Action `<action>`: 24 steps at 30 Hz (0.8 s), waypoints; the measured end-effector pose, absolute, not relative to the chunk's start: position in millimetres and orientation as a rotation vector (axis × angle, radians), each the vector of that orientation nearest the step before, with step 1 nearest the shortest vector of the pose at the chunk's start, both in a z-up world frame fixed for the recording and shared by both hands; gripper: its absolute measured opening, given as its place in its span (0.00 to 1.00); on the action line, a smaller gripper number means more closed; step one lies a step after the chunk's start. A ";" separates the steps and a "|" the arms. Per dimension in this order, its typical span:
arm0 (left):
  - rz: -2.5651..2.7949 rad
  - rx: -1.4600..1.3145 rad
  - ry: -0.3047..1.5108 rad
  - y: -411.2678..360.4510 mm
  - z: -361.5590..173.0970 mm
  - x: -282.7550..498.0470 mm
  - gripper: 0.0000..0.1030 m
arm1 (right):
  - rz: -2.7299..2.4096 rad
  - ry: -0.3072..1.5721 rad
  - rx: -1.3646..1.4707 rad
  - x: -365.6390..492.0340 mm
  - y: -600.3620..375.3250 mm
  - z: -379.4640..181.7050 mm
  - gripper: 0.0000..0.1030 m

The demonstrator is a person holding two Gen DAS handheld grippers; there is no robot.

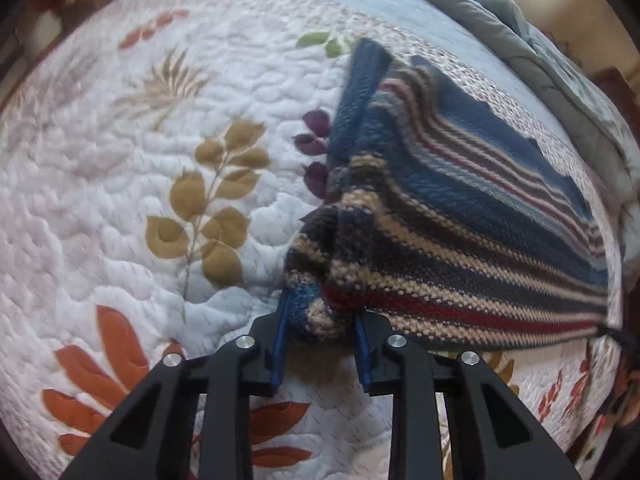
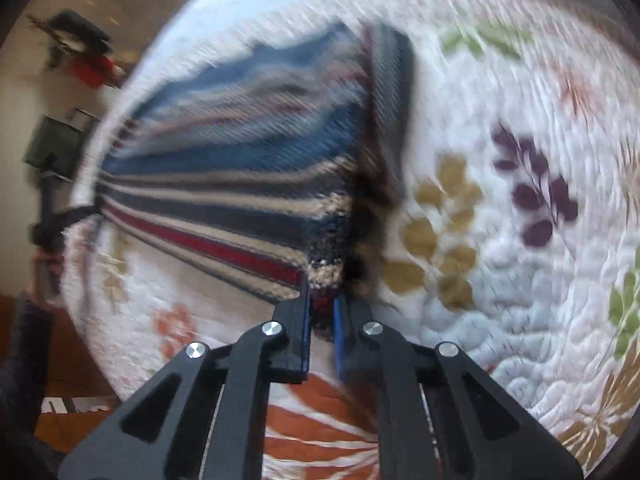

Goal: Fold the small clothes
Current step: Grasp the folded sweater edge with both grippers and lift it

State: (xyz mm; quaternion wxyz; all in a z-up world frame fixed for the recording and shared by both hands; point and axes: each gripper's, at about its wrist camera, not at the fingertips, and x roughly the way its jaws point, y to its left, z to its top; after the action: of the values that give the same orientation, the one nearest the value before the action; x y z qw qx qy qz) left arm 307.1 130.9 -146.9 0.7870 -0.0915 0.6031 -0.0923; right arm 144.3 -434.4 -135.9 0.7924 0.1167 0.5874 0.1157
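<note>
Striped knit garment (image 1: pixel 460 216) pinched between both tongs.

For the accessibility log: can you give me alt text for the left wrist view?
The left tool is closed on a bunched corner of a striped knitted garment, which stretches away to the right. It lies on a white quilted bedspread printed with orange, tan and purple leaves.

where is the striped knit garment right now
The striped knit garment lies on the floral quilt, right of centre in the left wrist view, its near edge pinched by the left gripper and right gripper.
</note>
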 end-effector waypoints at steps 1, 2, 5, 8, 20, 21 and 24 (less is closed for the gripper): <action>-0.198 -0.206 1.298 131.6 -146.6 306.9 0.28 | 0.258 1.267 0.275 143.4 -436.6 -141.1 0.08; -0.200 -0.205 1.295 131.0 -145.1 306.2 0.29 | 0.269 1.255 0.289 142.5 -437.6 -143.3 0.08; -0.237 -0.194 1.311 129.1 -136.3 300.3 0.47 | 0.280 1.237 0.299 141.3 -438.4 -136.3 0.14; -0.266 -0.253 1.334 130.5 -125.6 299.7 0.68 | 0.260 1.234 0.292 141.0 -435.7 -127.1 0.48; -0.272 -0.428 1.368 126.3 -148.1 338.4 0.83 | 0.284 1.289 0.468 168.4 -456.2 -144.7 0.61; -0.276 -0.409 1.366 121.4 -149.3 337.9 0.83 | 0.292 1.294 0.474 169.9 -454.9 -148.1 0.61; -0.288 -0.316 1.374 108.6 -149.8 337.1 0.85 | 0.320 1.287 0.497 174.0 -448.9 -152.6 0.61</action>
State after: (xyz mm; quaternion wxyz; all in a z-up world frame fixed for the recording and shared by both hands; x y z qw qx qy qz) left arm 337.1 108.6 -149.8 0.7520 -0.1448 0.6294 -0.1320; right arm 174.0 -448.9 -152.6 0.7595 0.2280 0.5912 0.1472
